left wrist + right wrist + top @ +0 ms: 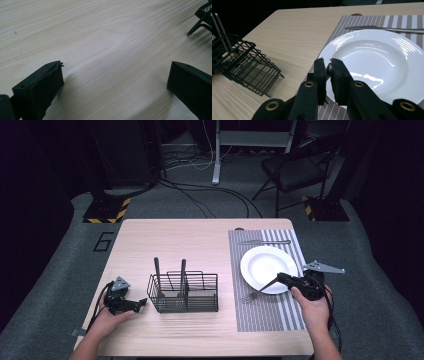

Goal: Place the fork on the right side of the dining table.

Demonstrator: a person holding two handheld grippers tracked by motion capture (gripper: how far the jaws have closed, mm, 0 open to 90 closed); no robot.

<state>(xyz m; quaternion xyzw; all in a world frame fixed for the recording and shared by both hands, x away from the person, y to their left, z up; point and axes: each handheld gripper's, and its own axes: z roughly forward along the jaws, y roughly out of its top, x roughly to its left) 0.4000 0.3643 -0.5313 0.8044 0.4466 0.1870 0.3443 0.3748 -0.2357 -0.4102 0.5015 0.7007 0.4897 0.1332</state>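
The right gripper pinches a fork by its handle (a sliver of metal shows between the nearly closed jaws in the right gripper view). The tines rest on the striped mat, just beside the plate. A knife lies beyond the plate. The left gripper sits wide open, holding nothing, on the table near the wire caddy.
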